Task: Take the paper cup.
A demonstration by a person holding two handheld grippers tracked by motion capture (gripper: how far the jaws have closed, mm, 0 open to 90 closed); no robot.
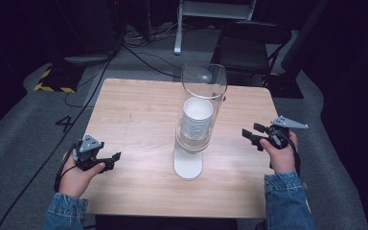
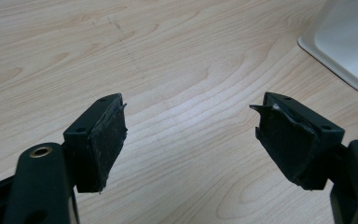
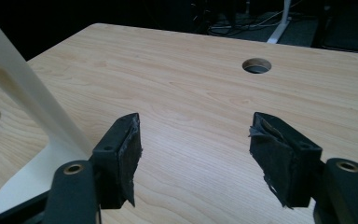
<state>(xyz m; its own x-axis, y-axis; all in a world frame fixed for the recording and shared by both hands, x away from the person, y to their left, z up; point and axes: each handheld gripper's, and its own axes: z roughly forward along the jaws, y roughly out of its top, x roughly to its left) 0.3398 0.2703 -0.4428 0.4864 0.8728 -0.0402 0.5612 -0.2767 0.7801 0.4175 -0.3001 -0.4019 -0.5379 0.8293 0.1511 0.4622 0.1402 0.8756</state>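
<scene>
The cup dispenser (image 1: 195,124), holding a stack of white cups (image 1: 197,116), is standing upright mid-bench (image 1: 134,110), lying at three o'clock from the released left claw (image 1: 116,156) and nine o'clock from the released, somewhat nearer-looking right claw (image 1: 250,135).

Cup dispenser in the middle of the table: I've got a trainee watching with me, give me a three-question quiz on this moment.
1. True or false: the left gripper is shut on a cup.
2. What fills the clear tube of the cup dispenser? A) straws B) a stack of white cups C) nothing
3. Fill in: the right gripper has its jaws ____ and holds nothing.

Key:
1. False; it is open over bare table.
2. B.
3. Open.
</scene>
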